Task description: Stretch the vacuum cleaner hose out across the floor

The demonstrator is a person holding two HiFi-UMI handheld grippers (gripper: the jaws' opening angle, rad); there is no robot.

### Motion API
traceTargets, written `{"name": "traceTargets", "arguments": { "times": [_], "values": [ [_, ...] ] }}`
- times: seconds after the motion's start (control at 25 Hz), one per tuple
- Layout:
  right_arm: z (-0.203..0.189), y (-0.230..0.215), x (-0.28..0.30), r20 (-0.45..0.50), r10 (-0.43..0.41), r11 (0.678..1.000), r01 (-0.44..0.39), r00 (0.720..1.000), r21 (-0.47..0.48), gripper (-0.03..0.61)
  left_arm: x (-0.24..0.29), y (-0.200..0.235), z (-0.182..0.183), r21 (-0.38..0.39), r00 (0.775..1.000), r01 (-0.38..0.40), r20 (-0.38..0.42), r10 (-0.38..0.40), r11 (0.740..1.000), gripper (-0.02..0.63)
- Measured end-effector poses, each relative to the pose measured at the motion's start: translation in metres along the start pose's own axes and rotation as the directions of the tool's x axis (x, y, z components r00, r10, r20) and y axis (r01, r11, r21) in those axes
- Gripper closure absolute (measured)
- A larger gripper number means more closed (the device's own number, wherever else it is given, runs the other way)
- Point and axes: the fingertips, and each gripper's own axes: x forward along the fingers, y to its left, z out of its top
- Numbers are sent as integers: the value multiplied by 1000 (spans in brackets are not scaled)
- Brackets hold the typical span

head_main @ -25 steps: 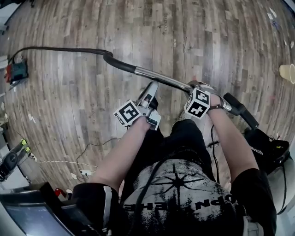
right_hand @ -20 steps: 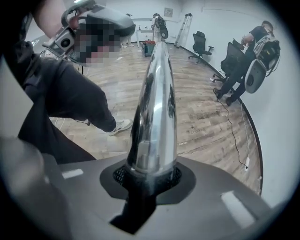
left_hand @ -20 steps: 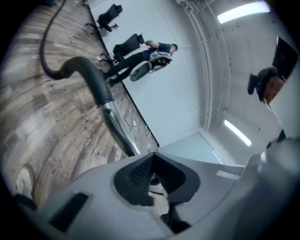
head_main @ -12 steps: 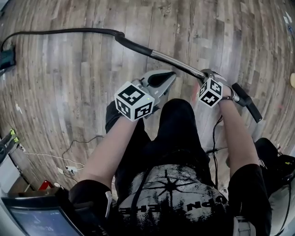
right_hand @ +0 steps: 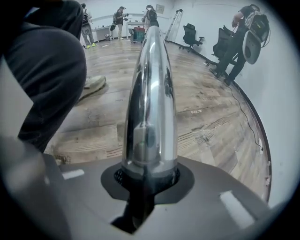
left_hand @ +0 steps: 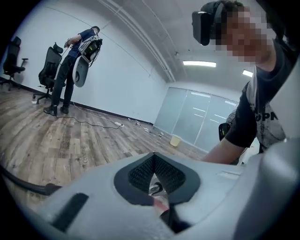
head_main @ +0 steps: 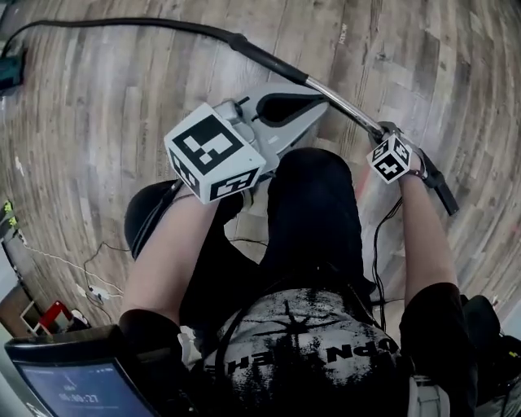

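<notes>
The vacuum cleaner's black hose runs across the wooden floor from the top left into a chrome tube, which ends in a black handle. My right gripper is shut on the chrome tube; its jaws have just been closing with the tube between them. My left gripper hangs above the person's knee, shut and empty, beside the tube without touching it. In the left gripper view, its jaws meet with nothing in them, and the hose lies low at the left.
Thin cables trail over the floor at the left, near a screen. The person's black trouser leg and a shoe are close to the tube. Other people, office chairs and a yellow bin stand farther off.
The person has sunk lower. The left gripper has rolled, its cube now faces up and looms larger. The right gripper has stayed on the tube, which has shifted up and right in view.
</notes>
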Motion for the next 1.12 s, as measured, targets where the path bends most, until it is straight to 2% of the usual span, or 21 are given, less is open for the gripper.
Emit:
{"name": "traceTargets", "arguments": {
  "times": [0.2, 0.4, 0.6, 0.84, 0.92, 1.04, 1.12],
  "values": [
    [-38, 4, 56, -26, 30, 1000, -30, 999, -6, 514, 5, -1, -40, -11, 995, -92, -38, 91, 996, 614],
    [-52, 16, 93, -36, 85, 996, -85, 996, 1, 515, 12, -13, -71, -33, 989, -117, -93, 114, 993, 614],
    [-56, 7, 102, -93, 66, 998, -66, 994, 6, 512, 9, -23, -73, 1, 982, -129, -140, 128, 992, 614],
    [-49, 6, 102, -80, 96, 995, -95, 992, 15, 511, 5, -31, -72, -31, 983, -127, -139, 122, 991, 614],
    [-47, 14, 102, -81, 143, 990, -142, 986, 24, 490, 4, -31, -76, -36, 981, -129, -149, 122, 991, 614],
    [-48, 30, 106, -78, 226, 972, -219, 971, 91, 393, 6, -32, -81, -42, 981, -117, -160, 109, 992, 614],
    [-55, 40, 109, -92, 271, 956, -257, 958, 145, 355, 7, -32, -81, -48, 981, -113, -162, 104, 992, 614]
  ]
}}
